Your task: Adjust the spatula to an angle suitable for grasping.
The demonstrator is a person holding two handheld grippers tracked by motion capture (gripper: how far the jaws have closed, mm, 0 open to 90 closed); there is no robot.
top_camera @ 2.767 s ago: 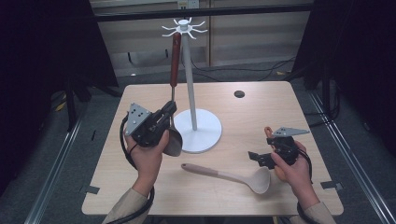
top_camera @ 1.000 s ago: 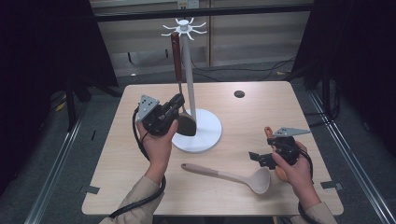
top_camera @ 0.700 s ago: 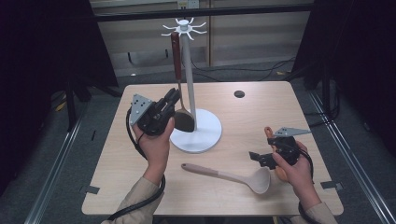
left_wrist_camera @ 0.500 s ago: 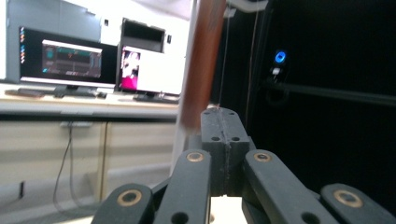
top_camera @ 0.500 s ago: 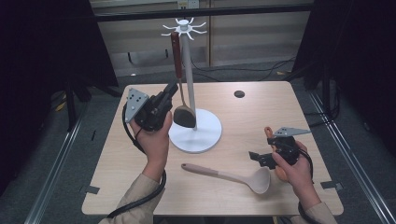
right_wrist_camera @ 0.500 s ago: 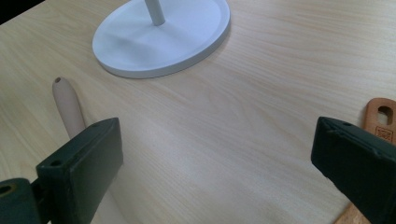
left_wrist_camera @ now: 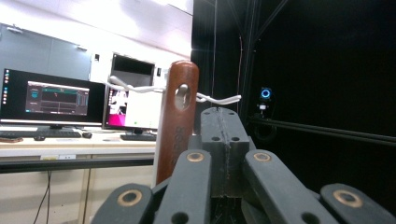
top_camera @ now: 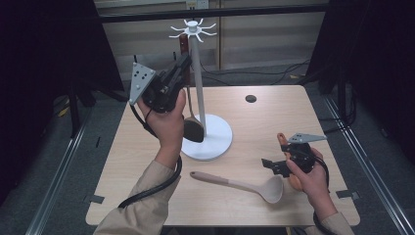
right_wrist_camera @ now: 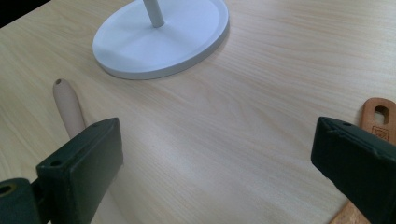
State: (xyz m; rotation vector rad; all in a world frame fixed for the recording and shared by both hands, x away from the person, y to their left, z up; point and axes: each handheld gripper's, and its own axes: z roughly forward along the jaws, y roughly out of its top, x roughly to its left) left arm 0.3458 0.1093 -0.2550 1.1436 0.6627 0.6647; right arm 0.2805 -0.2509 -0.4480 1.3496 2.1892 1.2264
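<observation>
The left gripper fingers hold a brown spatula near the rack's hooks at 12 o'clock. Next, I think, its hole must catch a hook. The right gripper fingers are wide.

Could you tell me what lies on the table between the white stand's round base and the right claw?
Bare wooden table lies between the base and the right claw, as the right gripper view shows; the pale ladle's handle lies off to one side.

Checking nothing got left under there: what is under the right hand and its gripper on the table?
An orange-brown utensil pokes out behind the right gripper; its holed handle end shows, the rest is covered by the hand.
</observation>
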